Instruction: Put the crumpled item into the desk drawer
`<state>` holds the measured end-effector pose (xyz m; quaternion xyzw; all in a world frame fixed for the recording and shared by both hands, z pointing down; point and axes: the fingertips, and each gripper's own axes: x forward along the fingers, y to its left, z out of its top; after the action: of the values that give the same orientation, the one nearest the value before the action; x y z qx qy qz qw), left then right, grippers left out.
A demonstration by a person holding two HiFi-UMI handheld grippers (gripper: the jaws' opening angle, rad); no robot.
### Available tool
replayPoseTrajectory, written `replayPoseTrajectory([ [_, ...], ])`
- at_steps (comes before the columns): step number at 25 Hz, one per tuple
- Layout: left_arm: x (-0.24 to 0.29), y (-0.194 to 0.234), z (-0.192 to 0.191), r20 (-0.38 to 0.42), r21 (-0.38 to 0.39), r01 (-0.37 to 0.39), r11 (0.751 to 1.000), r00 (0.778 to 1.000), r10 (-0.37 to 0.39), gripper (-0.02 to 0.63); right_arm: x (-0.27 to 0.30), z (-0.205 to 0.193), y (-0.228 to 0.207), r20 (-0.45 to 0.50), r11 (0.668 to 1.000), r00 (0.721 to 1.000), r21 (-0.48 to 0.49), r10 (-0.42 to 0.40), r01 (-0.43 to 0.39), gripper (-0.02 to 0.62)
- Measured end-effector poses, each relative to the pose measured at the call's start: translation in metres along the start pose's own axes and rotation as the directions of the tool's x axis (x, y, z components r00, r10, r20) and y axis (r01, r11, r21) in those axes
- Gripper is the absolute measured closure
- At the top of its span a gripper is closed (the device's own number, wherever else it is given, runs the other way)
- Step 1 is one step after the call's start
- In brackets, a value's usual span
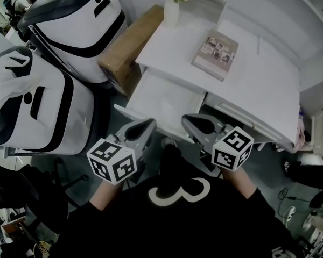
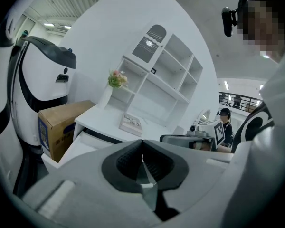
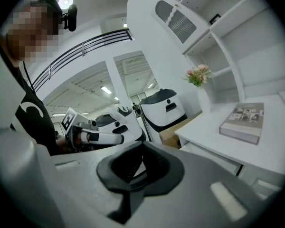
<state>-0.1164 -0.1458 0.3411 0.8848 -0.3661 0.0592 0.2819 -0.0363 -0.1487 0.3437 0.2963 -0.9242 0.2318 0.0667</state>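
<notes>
The white desk (image 1: 258, 74) has its drawer (image 1: 164, 98) pulled open at the front left, and the inside looks bare. I see no crumpled item clearly in any view. A small pale blob (image 1: 167, 142) lies low between the grippers; I cannot tell what it is. My left gripper (image 1: 149, 124) hangs just in front of the drawer's near edge, jaws closed together with nothing between them (image 2: 142, 144). My right gripper (image 1: 187, 118) is beside it, also shut and empty (image 3: 142, 146). Both are held close to the person's chest.
A book (image 1: 215, 54) lies on the desk and a vase of flowers (image 1: 172, 4) stands at its back left corner. A cardboard box (image 1: 130, 42) leans beside the desk. Two large white machines (image 1: 70, 20) (image 1: 37, 109) fill the left side. White shelves (image 2: 166, 75) rise behind the desk.
</notes>
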Motion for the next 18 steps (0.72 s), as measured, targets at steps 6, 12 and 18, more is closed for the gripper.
replayPoseTrajectory([
  [6,-0.001,-0.013,0.004,0.007,0.021,0.026,0.999,1.000,-0.026,0.595,-0.007,-0.002,0.005,0.009,0.999,1.000,0.029,0.028,-0.028,0.592],
  [12,-0.002,-0.017,0.006,0.010,0.031,0.029,0.999,1.000,-0.029,0.595,-0.011,-0.001,0.005,0.026,1.000,0.999,0.009,0.020,-0.020,0.593],
  [18,0.002,-0.024,0.005,0.009,0.039,0.041,0.998,0.999,-0.041,0.595,-0.015,-0.004,0.004,0.027,1.000,0.999,0.020,0.018,-0.019,0.593],
])
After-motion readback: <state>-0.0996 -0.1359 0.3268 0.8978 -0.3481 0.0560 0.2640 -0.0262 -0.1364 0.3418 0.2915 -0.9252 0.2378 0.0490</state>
